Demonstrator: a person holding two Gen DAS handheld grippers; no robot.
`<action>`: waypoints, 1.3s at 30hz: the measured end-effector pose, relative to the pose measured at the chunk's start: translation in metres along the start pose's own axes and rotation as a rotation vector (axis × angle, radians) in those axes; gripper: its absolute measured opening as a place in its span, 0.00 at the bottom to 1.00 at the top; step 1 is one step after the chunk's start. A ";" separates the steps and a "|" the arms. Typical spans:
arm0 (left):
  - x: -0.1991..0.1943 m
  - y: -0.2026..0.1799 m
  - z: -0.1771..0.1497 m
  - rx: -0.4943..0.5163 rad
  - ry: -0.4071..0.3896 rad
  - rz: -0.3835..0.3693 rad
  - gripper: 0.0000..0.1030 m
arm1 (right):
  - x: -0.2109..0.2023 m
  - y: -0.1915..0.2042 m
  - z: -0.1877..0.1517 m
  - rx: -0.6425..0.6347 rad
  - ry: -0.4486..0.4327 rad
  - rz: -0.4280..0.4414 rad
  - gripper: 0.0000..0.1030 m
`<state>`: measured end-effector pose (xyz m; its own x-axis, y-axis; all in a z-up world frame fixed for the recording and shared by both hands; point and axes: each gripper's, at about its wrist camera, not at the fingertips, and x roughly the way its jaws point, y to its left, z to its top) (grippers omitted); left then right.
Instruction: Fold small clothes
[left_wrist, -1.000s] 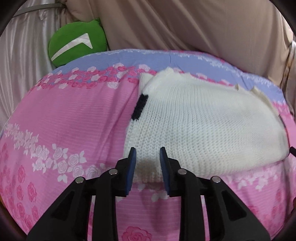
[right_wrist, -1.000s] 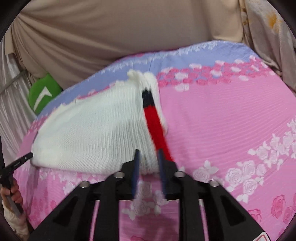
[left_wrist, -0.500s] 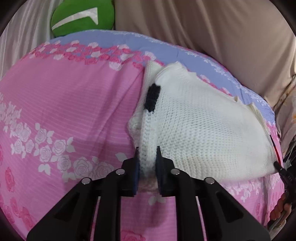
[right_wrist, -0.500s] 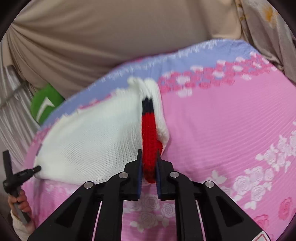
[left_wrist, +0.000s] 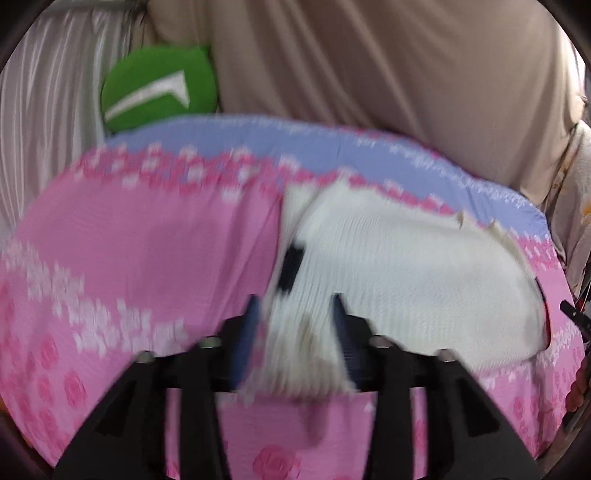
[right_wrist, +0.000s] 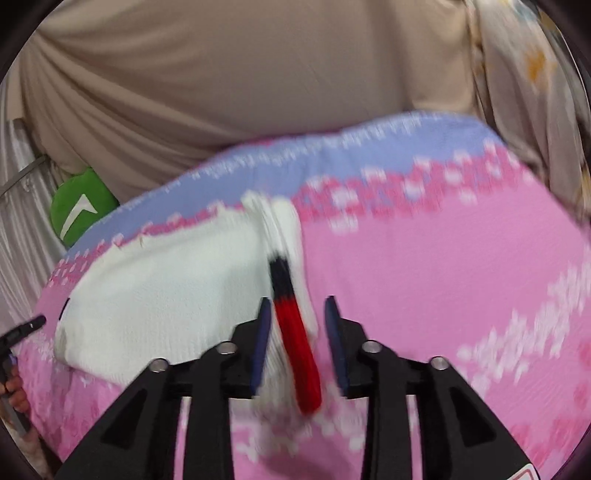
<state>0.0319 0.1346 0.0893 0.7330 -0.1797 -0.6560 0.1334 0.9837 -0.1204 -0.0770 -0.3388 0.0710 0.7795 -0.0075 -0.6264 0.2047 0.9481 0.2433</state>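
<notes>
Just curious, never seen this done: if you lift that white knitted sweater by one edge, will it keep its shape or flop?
Probably flop: the sweater is soft knit, already creased and bunched at its folded edge. It likely drapes and stretches a little. It looks unlikely to slip, given the nubbly weave.

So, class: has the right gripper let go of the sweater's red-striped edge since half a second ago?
Yes. The right gripper has opened; its fingers now stand apart on either side of the white sweater, whose edge has dropped onto the pink bedsheet.

Sweater (left_wrist: 406, 280) fills mid-bed; pink bedsheet (left_wrist: 147, 258) flanks bare.
</notes>
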 end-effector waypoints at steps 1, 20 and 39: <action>0.002 -0.007 0.012 0.014 -0.026 0.010 0.63 | 0.004 0.008 0.014 -0.031 -0.019 0.009 0.48; 0.170 -0.022 0.066 0.067 0.122 0.102 0.09 | 0.170 0.020 0.067 -0.037 0.161 -0.109 0.07; 0.097 -0.122 -0.013 0.271 0.086 0.070 0.34 | 0.086 0.161 -0.047 -0.323 0.207 0.178 0.13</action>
<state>0.0779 -0.0032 0.0312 0.6889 -0.0996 -0.7179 0.2666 0.9559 0.1233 -0.0053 -0.1719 0.0214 0.6439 0.1980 -0.7391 -0.1437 0.9800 0.1374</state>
